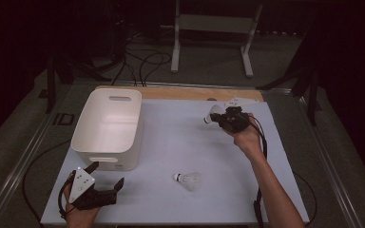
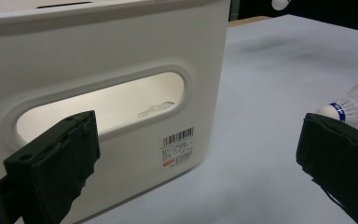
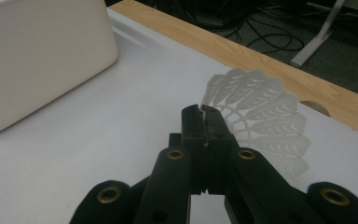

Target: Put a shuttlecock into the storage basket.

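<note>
1. Plainly biggest: white bin [image 1: 105, 128], standing upright at the table's [image 1: 171, 137] left half, handle slot facing the left gripper [image 1: 105, 184]. Rigid plastic, open top, an easy drop target.
2. Left gripper resting near the front-left corner, just beside the bin's near wall; jaws spread wide, nothing between them.
3. Right gripper [image 1: 220, 118] raised over the far right of the table, jaws pressed together on the feather skirt of a shuttlecock [image 3: 261, 112]; pale skirt fanning out beyond the tips in the right gripper view, cork end [image 1: 208, 119] pointing toward the bin in the high view.
4. Second shuttlecock [image 1: 188, 180] lying on its side near the front middle, well apart from the bin, cork toward the left gripper.
5. Handling, as judged: very light, skirt thin and springy, likely to crush or slip under a hard squeeze; cork base firmer but rounded. Best hold probably low on the skirt, just beside the cork, with a gentle pinch.
</note>
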Motion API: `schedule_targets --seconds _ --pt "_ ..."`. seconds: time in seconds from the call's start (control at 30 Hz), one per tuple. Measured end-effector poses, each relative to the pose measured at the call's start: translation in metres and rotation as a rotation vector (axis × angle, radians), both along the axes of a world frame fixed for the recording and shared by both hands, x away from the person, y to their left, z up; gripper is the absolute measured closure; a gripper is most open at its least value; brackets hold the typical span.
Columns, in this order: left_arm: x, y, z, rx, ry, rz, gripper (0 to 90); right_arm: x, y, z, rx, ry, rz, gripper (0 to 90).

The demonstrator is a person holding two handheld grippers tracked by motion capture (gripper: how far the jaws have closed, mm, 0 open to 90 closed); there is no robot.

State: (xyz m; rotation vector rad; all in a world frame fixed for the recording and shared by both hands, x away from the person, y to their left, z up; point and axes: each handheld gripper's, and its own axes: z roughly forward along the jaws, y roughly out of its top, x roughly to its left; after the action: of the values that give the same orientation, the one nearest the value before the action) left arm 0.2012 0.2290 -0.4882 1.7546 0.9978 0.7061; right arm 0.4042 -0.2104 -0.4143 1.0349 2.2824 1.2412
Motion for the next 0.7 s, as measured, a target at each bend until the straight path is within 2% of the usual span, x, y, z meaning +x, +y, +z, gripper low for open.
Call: schedule_targets --seconds 0.7 --pt "-0.0002 0.0006 0.0000 -0.001 0.000 0.004 0.0 -0.0018 0.0059 0.0091 0.016 -0.030 0.006 89.5"
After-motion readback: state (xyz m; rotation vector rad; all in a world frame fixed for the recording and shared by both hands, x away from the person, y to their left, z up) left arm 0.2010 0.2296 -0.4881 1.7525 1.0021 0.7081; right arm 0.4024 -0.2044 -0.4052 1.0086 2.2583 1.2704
